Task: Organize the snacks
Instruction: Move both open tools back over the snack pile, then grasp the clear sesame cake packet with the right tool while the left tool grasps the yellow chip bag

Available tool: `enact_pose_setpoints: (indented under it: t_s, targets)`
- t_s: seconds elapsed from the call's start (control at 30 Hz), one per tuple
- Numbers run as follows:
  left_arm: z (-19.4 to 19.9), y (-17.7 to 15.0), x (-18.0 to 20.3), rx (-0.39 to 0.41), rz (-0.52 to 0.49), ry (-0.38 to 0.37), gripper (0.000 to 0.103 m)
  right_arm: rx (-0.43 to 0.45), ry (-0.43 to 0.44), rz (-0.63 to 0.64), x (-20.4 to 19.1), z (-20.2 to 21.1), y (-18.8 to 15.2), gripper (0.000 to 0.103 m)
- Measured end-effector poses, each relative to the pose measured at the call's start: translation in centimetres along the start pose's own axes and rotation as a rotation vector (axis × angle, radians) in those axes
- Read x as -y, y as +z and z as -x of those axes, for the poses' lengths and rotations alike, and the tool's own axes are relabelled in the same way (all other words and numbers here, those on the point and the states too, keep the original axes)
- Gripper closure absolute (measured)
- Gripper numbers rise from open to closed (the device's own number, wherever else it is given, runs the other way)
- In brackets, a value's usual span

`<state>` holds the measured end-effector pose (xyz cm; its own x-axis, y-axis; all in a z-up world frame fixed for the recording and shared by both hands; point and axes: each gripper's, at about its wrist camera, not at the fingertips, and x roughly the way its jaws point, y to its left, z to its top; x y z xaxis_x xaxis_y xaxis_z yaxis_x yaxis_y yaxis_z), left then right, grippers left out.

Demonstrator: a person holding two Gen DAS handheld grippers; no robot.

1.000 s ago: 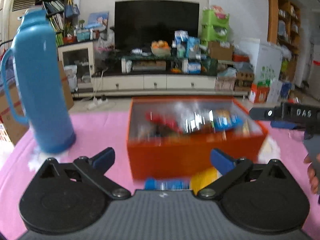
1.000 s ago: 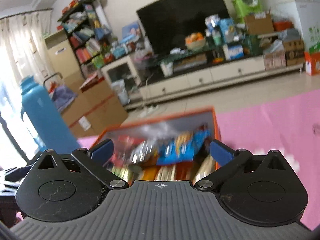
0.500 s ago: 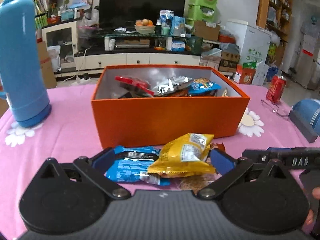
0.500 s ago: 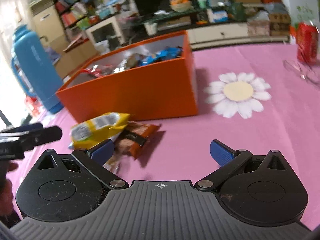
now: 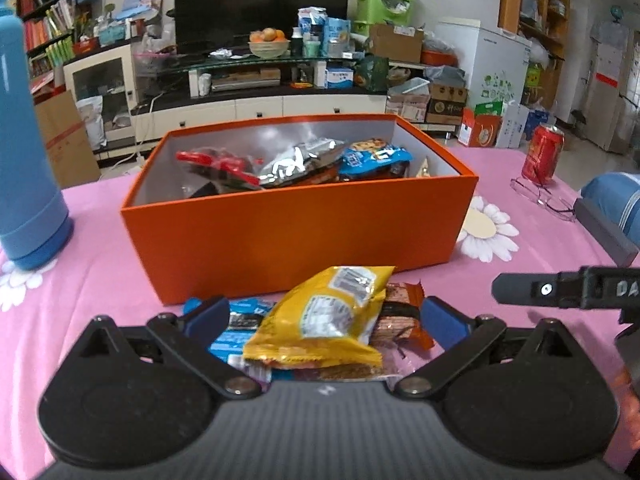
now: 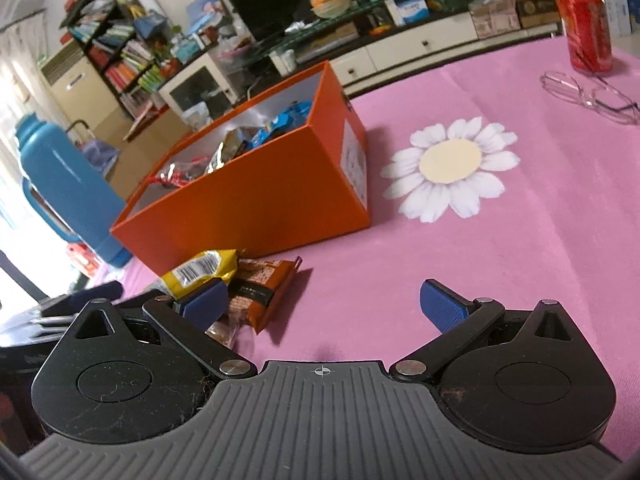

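An orange box (image 5: 296, 236) sits open on the pink tabletop (image 6: 520, 240), holding a red packet (image 5: 218, 164), a silver foil packet (image 5: 296, 164) and a blue packet (image 5: 374, 156) piled loosely together. In front of it, outside the box, lie a yellow snack bag (image 5: 332, 320), a blue wrapper (image 5: 240, 332) beneath it and a brown bar (image 6: 260, 284) beside it. The left claw (image 5: 324, 316) is spread wide, straddling this pile without gripping it. The right claw (image 6: 322, 300) is also apart and empty, over bare cloth just right of the pile. The right view alone shows the white label (image 6: 354, 160) on the box's end.
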<state>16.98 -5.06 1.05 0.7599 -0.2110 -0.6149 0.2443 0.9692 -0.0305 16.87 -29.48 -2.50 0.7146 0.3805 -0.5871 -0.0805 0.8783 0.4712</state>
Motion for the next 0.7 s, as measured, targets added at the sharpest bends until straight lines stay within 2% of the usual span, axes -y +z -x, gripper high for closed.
enact_pose_setpoints:
  t_s: [0.1, 0.17, 0.23, 0.3, 0.33, 0.37, 0.47, 0.7]
  targets:
    - [-1.4, 0.5, 0.4, -0.012, -0.036, -0.003, 0.002, 0.006, 0.010, -0.023, 0.5, 0.2, 0.1, 0.009]
    - [-3.3, 0.8, 0.4, -0.049, -0.058, -0.023, 0.002, 0.009, 0.014, -0.028, 0.6, 0.4, 0.3, 0.009]
    - [-5.4, 0.7, 0.2, -0.103, -0.056, -0.007, 0.003, 0.008, 0.013, -0.029, 0.7, 0.3, 0.3, 0.009]
    - [-6.3, 0.4, -0.5, -0.127, -0.030, -0.019, 0.024, 0.008, 0.012, -0.031, 0.8, 0.2, 0.4, 0.009]
    - [-5.9, 0.3, -1.0, -0.116, 0.003, -0.051, 0.036, 0.009, 0.011, -0.033, 0.9, 0.2, 0.5, 0.009]
    - [-5.4, 0.4, -1.4, -0.115, 0.029, -0.067, 0.042, 0.010, 0.012, -0.034, 1.0, 0.3, 0.5, 0.009]
    - [-3.1, -0.4, -2.6, -0.108, 0.098, -0.114, 0.043, 0.013, 0.010, -0.039, 1.1, 0.3, 0.5, 0.009]
    - [3.4, -5.0, -2.9, -0.117, 0.151, -0.105, 0.043, -0.009, 0.010, -0.037, 0.9, -0.1, 0.2, 0.009]
